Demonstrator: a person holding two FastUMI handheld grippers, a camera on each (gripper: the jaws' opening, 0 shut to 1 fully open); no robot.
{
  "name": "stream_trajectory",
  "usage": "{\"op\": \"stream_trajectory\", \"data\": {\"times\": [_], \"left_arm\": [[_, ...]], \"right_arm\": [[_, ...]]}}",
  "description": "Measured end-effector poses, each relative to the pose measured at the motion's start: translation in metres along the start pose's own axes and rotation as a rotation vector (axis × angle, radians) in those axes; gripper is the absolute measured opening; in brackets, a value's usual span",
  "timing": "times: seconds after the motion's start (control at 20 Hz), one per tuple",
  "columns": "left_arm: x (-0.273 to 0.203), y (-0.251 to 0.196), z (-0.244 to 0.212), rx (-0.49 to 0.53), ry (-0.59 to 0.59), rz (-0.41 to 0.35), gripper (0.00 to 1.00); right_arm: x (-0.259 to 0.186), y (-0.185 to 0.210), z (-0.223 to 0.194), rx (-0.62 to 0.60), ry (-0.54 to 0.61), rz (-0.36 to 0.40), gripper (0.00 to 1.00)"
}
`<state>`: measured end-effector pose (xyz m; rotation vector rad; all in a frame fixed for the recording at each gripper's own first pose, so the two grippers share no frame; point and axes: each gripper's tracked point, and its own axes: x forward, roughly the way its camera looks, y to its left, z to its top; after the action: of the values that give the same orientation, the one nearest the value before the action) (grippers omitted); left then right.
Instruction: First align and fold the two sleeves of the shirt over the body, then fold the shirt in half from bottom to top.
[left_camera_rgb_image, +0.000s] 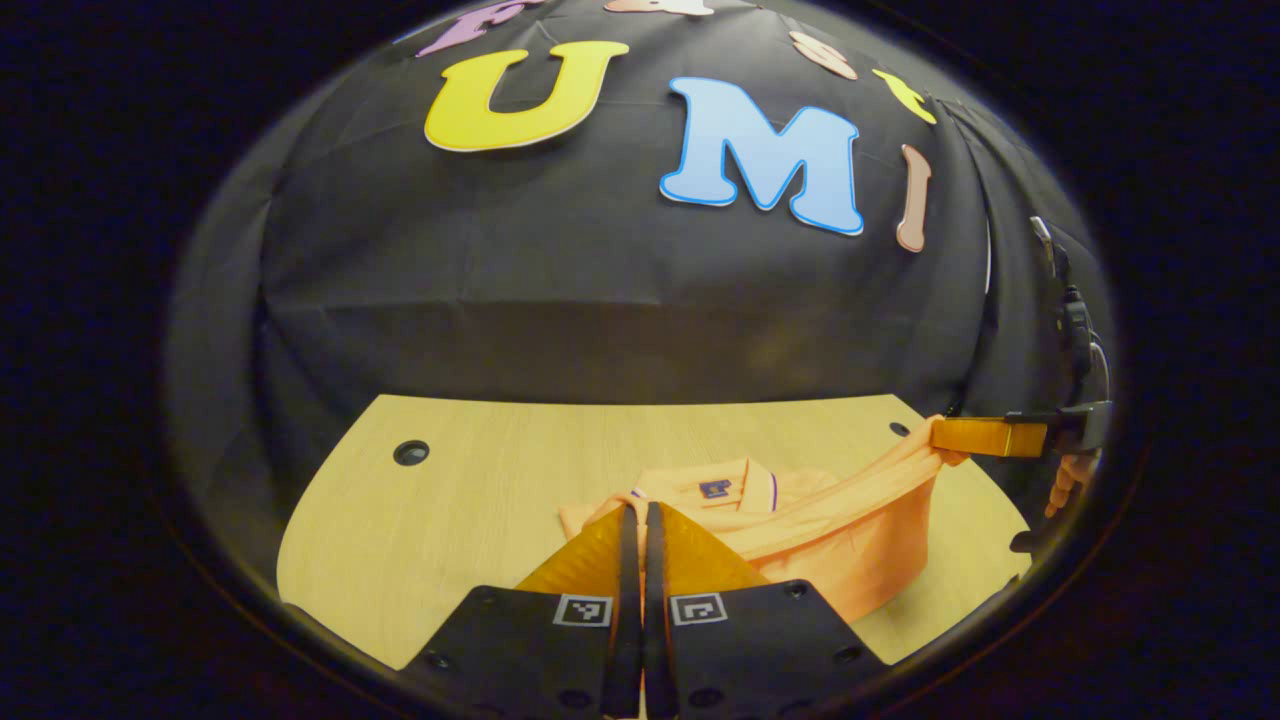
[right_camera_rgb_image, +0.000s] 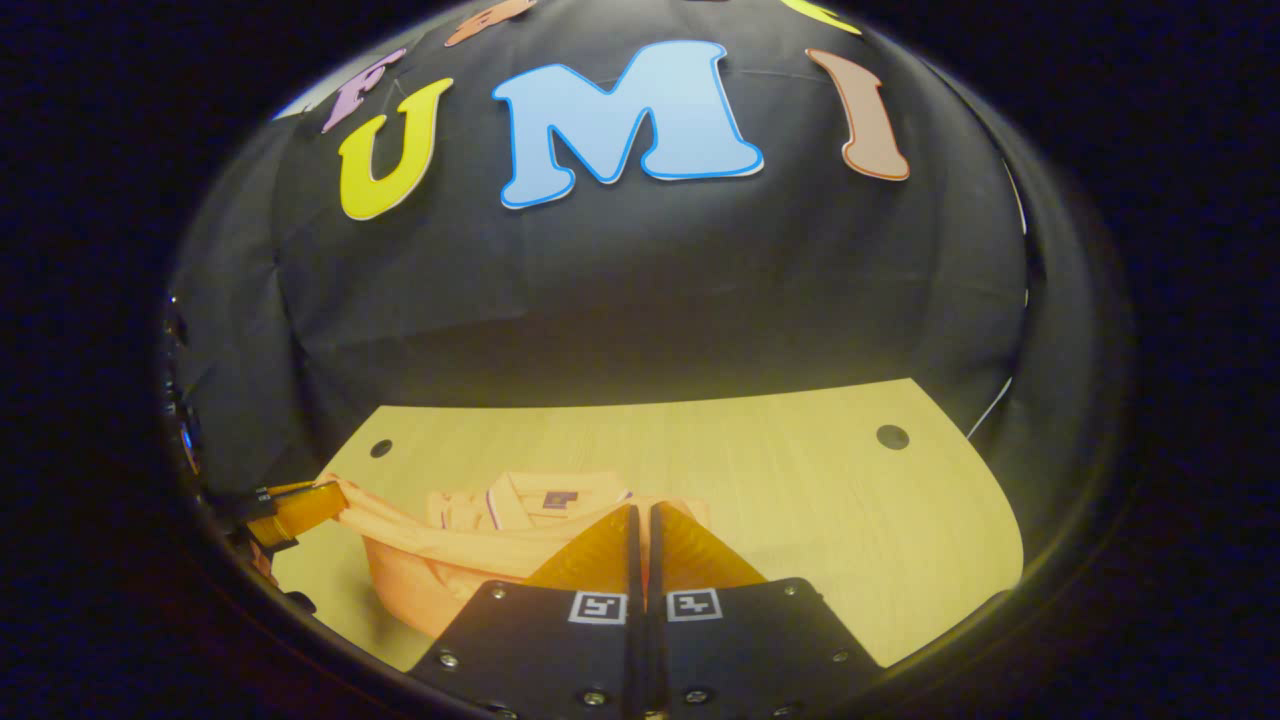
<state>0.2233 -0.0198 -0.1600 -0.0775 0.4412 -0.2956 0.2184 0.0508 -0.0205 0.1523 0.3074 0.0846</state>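
Both grippers — left gripper (left_camera_rgb_image: 640, 515), right gripper (right_camera_rgb_image: 641, 518) — jaws pressed together on the orange shirt's (left_camera_rgb_image: 850, 540) hem, lifted above the table (left_camera_rgb_image: 480, 500).

The left gripper (left_camera_rgb_image: 641, 520) has its fingers pressed together, pinching orange shirt fabric (left_camera_rgb_image: 860, 540). The right gripper (right_camera_rgb_image: 640, 522) is likewise closed on fabric, both held raised, well apart.

You stand in a dark booth. In front of you is a light wooden surface (left_camera_rgb_image: 470, 500) with a curved front edge. It has a small round hole (left_camera_rgb_image: 411, 452) near each far corner. Behind it hangs a black cloth wall (left_camera_rgb_image: 600, 300) with folds. The light falls warm on the wood.
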Motion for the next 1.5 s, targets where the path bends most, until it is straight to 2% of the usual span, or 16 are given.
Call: {"op": "stream_trajectory", "data": {"times": [0.2, 0.55, 0.9, 1.0, 1.05, 1.1, 1.15, 1.2, 1.25, 1.3, 1.45, 1.5], "left_arm": [[0.033, 0.008, -0.002, 0.012, -0.024, 0.032, 0.07], [0.091, 0.016, -0.024, 0.072, 0.008, 0.074, 0.07], [0.104, 0.022, -0.053, 0.040, 0.057, 0.097, 0.07], [0.102, 0.023, -0.053, 0.041, 0.051, 0.099, 0.10], [0.101, 0.023, -0.054, 0.050, 0.050, 0.104, 0.11], [0.097, 0.022, -0.055, 0.060, 0.054, 0.103, 0.13], [0.093, 0.021, -0.055, 0.068, 0.053, 0.103, 0.18], [0.088, 0.017, -0.055, 0.070, 0.054, 0.092, 0.18], [0.082, 0.014, -0.056, 0.070, 0.056, 0.088, 0.24], [0.077, 0.013, -0.055, 0.071, 0.052, 0.090, 0.31], [0.058, 0.008, -0.049, 0.070, 0.029, 0.102, 0.61], [0.050, 0.007, -0.044, 0.074, 0.014, 0.111, 0.67]], "right_arm": [[0.038, -0.007, -0.004, -0.009, 0.015, -0.036, 0.01], [0.093, -0.020, -0.027, -0.042, 0.084, -0.093, 0.00], [0.102, -0.019, -0.056, -0.127, 0.155, -0.126, 0.04], [0.099, -0.018, -0.055, -0.151, 0.156, -0.129, 0.08], [0.096, -0.016, -0.055, -0.156, 0.157, -0.125, 0.06], [0.093, -0.015, -0.056, -0.162, 0.157, -0.129, 0.08], [0.089, -0.016, -0.055, -0.169, 0.155, -0.139, 0.09], [0.085, -0.017, -0.055, -0.175, 0.151, -0.145, 0.19], [0.079, -0.018, -0.053, -0.177, 0.147, -0.150, 0.22], [0.076, -0.018, -0.054, -0.176, 0.145, -0.147, 0.29], [0.061, -0.019, -0.054, -0.151, 0.137, -0.133, 0.34], [0.053, -0.020, -0.052, -0.144, 0.128, -0.129, 0.45]]}}
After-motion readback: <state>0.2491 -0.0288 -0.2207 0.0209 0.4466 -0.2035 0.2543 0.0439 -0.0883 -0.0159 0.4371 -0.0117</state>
